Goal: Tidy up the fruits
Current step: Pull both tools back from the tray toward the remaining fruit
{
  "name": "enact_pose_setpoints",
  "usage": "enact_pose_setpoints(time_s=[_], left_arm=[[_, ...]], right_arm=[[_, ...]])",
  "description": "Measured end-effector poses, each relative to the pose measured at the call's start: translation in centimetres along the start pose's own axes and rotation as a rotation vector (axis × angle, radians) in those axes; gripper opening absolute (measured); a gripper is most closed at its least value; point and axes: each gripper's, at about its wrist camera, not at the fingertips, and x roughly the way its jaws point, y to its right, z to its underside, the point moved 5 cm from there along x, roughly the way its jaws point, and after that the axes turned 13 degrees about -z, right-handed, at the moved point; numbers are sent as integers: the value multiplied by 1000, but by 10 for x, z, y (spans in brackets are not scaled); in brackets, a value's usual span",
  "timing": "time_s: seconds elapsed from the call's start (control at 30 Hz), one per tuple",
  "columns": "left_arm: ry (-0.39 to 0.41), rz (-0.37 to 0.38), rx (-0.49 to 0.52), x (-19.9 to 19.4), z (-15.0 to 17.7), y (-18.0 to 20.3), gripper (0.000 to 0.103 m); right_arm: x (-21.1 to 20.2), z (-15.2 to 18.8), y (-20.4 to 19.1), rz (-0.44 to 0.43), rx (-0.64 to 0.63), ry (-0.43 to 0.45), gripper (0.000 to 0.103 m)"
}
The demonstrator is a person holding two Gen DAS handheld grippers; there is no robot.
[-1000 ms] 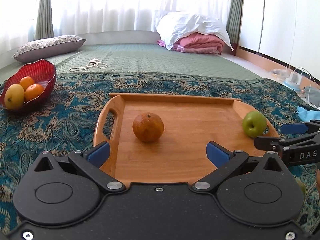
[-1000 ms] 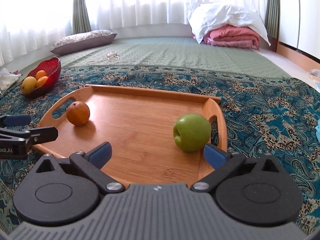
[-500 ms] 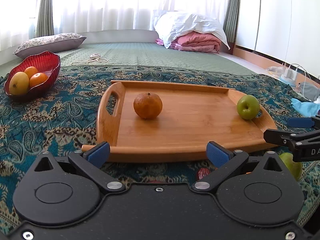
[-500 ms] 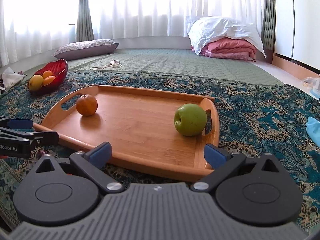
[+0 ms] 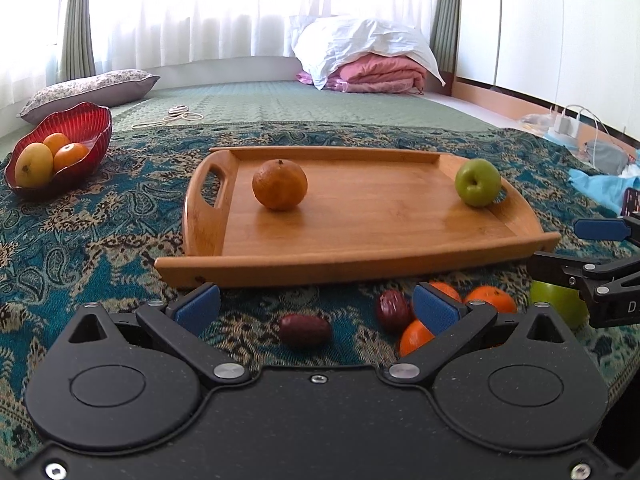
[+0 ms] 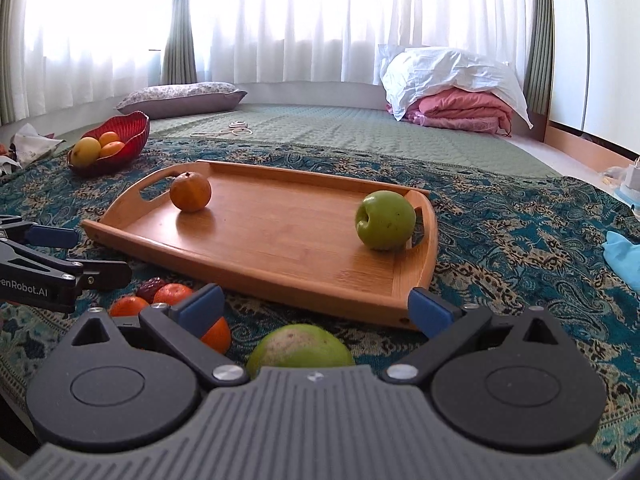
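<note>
nearest the left tool [image 5: 316, 309], whose fingers are spread apart with nothing between them, a dark red date [image 5: 305, 330] lies on the patterned blue cloth [image 5: 100, 236]. just right of it sit a second date [image 5: 393, 310] and three small oranges [image 5: 490, 299] clustered together, partly behind the tool's right finger. the right tool [image 6: 316, 310] is also spread wide and holds nothing; a pale green fruit [image 6: 301, 350] lies on the cloth right under it, between its fingers but not touched by them. beyond the loose fruit is a wooden tray [image 5: 360, 236] with handles at both ends. on it an orange [image 5: 279, 185] rests near the left handle and a green apple [image 5: 477, 182] sits against the right handle, well apart from each other. far left on the cloth, a red bowl [image 5: 86, 128] holds a yellow fruit and two small oranges. farther back are a green mat, a flowered pillow at left and folded pink and white bedding at right.
</note>
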Motion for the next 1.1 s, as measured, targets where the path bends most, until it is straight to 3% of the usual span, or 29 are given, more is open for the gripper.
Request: enact_pose_setpoints(time_s=[0.47,0.73,1.1], left_arm=[[-6,17,-8,-10,14,2,103],[12,71,40,-24,22,20,103],[-8,62,28,-19,28,39,100]], right_arm=[[-7,26,0,23,27,-25,103],[-5,38,-6,42,-7,-55,103],[1,46,-12,33,-5,-75,103]])
